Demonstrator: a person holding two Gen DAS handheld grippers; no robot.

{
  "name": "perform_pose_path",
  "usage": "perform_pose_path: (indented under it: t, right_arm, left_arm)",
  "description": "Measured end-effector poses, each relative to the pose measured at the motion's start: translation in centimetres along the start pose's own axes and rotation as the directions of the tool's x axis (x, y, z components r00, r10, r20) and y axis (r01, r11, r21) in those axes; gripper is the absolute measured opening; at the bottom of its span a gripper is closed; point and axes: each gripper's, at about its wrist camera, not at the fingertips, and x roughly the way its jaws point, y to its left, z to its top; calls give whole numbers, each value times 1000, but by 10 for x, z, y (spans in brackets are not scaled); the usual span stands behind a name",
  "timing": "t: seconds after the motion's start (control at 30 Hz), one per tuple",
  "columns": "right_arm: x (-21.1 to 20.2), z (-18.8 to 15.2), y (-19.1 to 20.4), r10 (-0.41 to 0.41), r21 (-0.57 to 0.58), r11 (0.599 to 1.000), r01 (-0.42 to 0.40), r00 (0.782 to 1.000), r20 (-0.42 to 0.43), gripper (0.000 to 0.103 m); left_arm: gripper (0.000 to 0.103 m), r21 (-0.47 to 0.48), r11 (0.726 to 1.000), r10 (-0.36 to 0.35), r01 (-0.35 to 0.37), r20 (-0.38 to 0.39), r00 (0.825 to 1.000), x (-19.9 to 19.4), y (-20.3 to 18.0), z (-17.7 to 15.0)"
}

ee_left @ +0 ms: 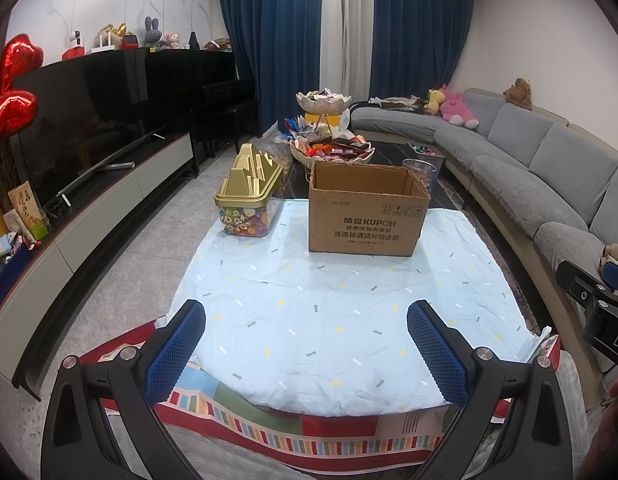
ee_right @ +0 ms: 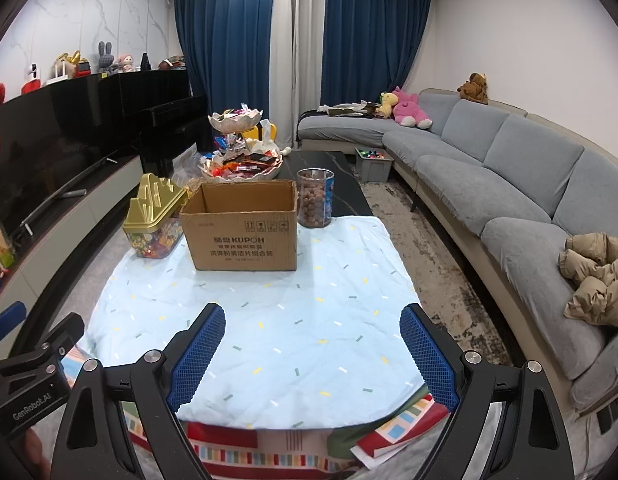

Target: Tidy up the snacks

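Note:
An open cardboard box (ee_left: 365,216) stands at the far side of a light blue cloth (ee_left: 329,312); it also shows in the right wrist view (ee_right: 241,236). Left of it is a clear candy container with a gold lid (ee_left: 249,196) (ee_right: 157,220). Behind the box stand a clear jar of brown balls (ee_right: 315,198) (ee_left: 419,172) and a two-tier bowl stand heaped with wrapped snacks (ee_left: 329,144) (ee_right: 241,160). My left gripper (ee_left: 307,344) is open and empty above the cloth's near edge. My right gripper (ee_right: 313,348) is open and empty beside it.
A grey curved sofa (ee_right: 509,168) runs along the right with plush toys (ee_right: 409,108) and a tan jacket (ee_right: 597,280). A TV (ee_left: 89,120) on a low cabinet runs along the left. A grey bin (ee_right: 373,164) sits on the floor by the dark table (ee_right: 329,160).

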Motion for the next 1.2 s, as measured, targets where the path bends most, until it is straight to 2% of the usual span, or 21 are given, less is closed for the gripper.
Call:
perform_pose_path:
  t: [1.2]
  right_arm:
    - [0, 1, -3, -1, 5, 1000, 1, 1000, -1, 90]
  left_arm:
    - [103, 14, 1000, -3, 3, -4, 1000, 5, -3, 1]
